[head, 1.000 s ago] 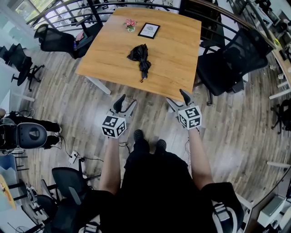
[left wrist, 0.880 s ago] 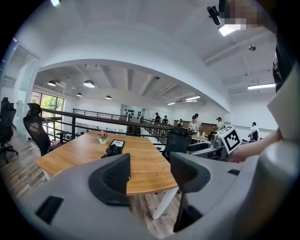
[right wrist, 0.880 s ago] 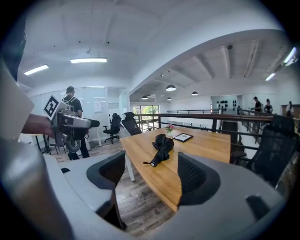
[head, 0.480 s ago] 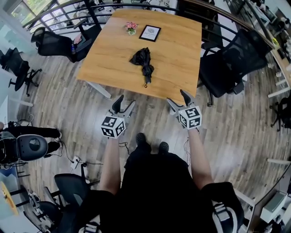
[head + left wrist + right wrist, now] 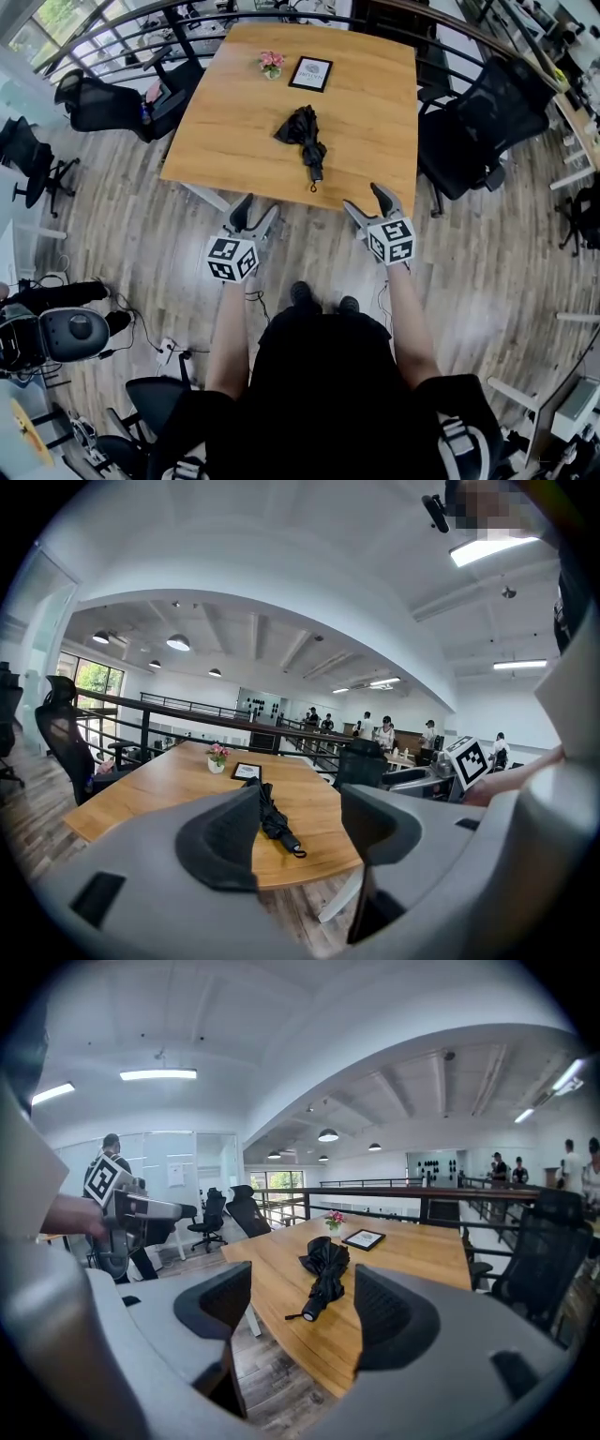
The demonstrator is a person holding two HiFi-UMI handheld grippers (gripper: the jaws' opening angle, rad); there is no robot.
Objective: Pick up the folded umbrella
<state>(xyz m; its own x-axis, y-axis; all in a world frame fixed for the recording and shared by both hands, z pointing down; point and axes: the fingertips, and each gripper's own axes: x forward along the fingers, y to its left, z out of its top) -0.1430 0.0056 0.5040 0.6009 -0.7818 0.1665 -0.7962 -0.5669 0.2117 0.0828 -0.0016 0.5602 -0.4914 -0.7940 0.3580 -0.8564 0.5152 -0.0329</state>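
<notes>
Okay | my left gripper [image 5: 253, 216], right gripper [image 5: 367, 206] gaping, empty | folded umbrella [image 5: 306, 141] untouched, handle [image 5: 315, 172] toward tabletop's [image 5: 234, 122] near edge | grab pending.

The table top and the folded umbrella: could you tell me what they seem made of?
Table top: wood or wood-look laminate, matte, with visible warm grain. Folded umbrella: black fabric, likely nylon, judging by its soft bunched folds.
</notes>
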